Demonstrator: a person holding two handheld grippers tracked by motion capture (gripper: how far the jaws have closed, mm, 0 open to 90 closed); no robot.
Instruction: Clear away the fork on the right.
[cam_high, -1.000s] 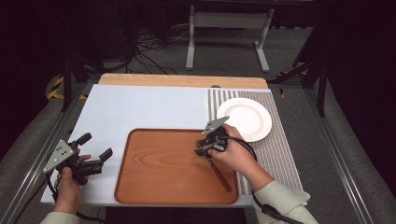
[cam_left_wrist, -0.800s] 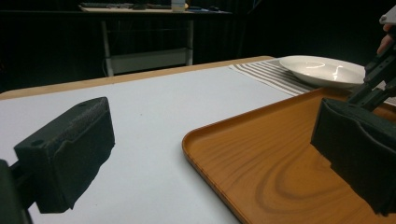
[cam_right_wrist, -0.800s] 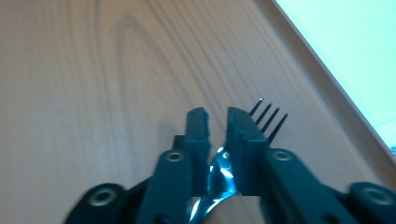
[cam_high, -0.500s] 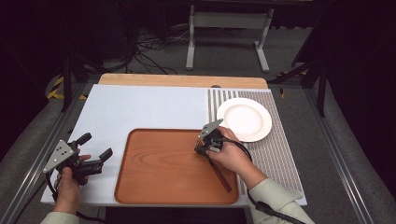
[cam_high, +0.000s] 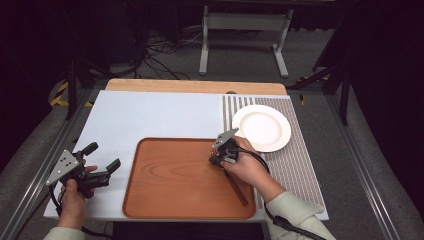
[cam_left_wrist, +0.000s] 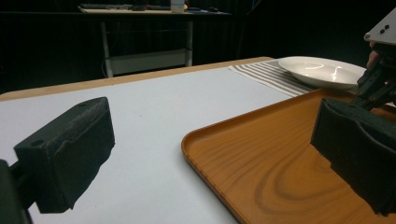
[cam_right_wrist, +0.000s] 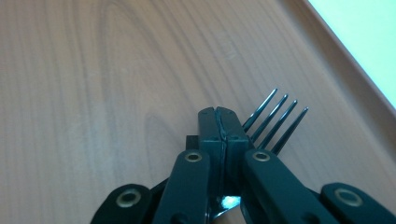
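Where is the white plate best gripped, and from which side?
Probably the rim of the white plate, one jaw over, one under: it lies flat on the striped mat and its edge flares upward. Come from its right, where the mat is bare; the tray crowds its near left.

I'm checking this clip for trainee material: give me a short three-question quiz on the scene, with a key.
1. True or false: the right hand-held gripper is shut on a fork.
2. What does the white plate rest on? A) the wooden tray B) the striped mat C) the bare floor
3. Fill in: the left hand-held gripper has its jaws ____.

Key: 1 true, four tines jut past the shut jaws over the tray; 2 B, the striped mat; 3 open.
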